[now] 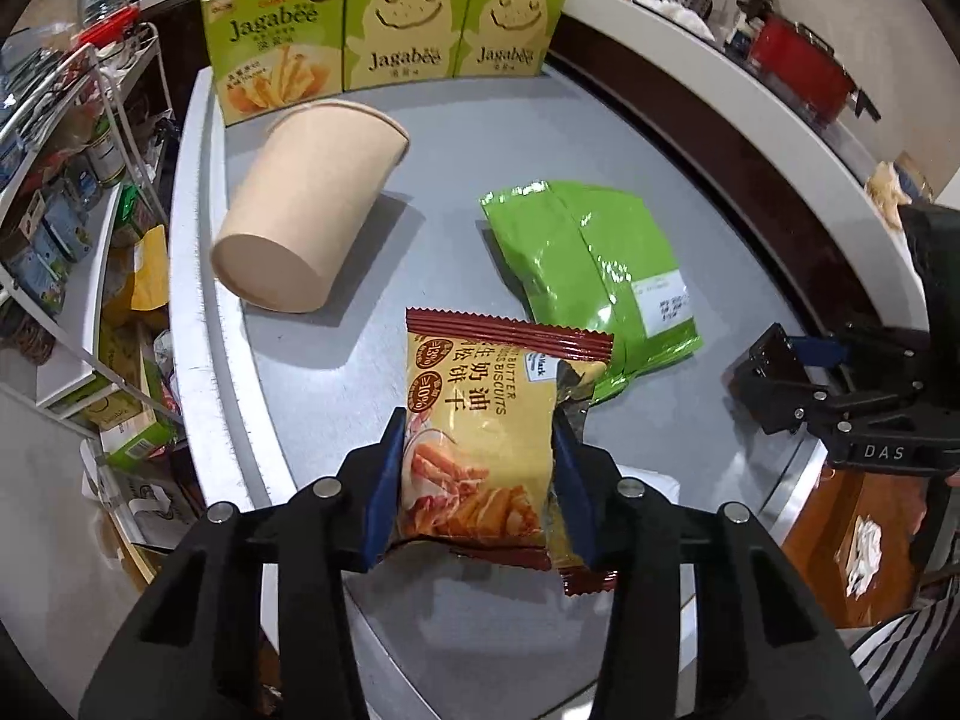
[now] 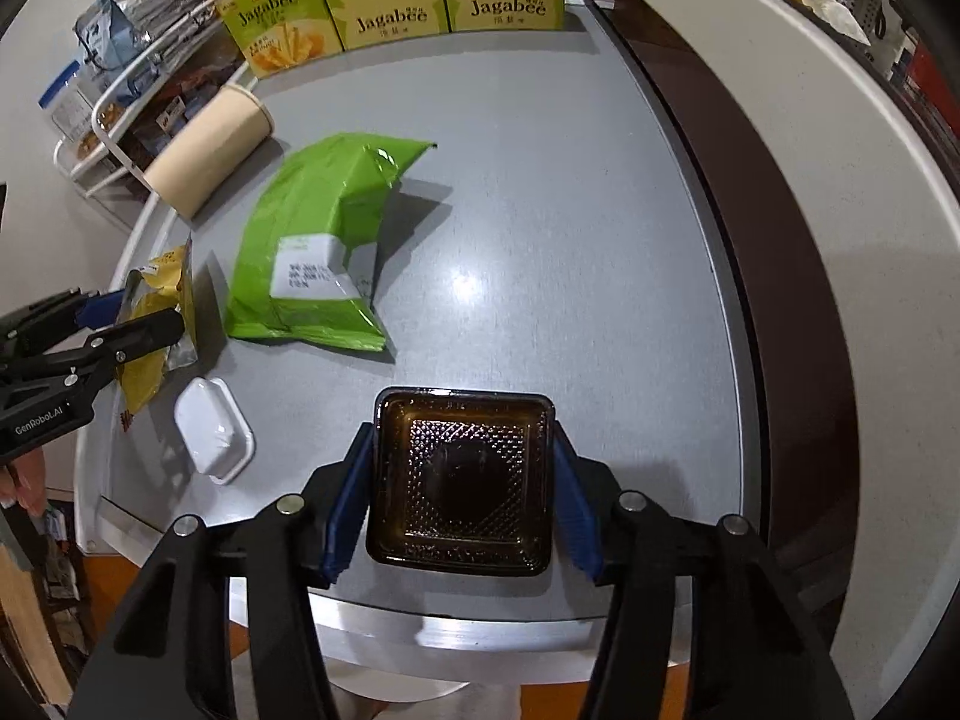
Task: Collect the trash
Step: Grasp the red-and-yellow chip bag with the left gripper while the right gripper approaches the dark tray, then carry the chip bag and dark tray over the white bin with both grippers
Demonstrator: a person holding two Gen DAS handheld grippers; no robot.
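**Two grippers closed on trash at the near edge of a grey table**

We see, in the left wrist view, the left gripper [image 1: 477,480] closed on a yellow biscuit packet [image 1: 480,450]; its blue pads [image 1: 384,492] press the packet's two sides, and the wrapper crumples at the right-hand pad; the packet's red-trimmed top edge points away from the camera, over the grey table [image 1: 456,168]. In the right wrist view the right gripper [image 2: 461,498] is closed on a dark square plastic tray [image 2: 462,480]; its blue pads [image 2: 345,510] lie against the tray's left and right walls, and the tray sits near the table's front edge.

We find the remaining trash farther back; a green pouch [image 2: 312,252] lies flat near the table's middle, beside the biscuit packet; a tan paper cup [image 1: 306,222] lies on its side at the left, its base toward the left camera; a small white container [image 2: 213,429] rests near the front left corner, between the two grippers.

Three green Jagabee boxes [image 1: 384,42] stand upright in a row along the far edge; a white wire rack [image 1: 72,180] of goods stands off the table's left side.
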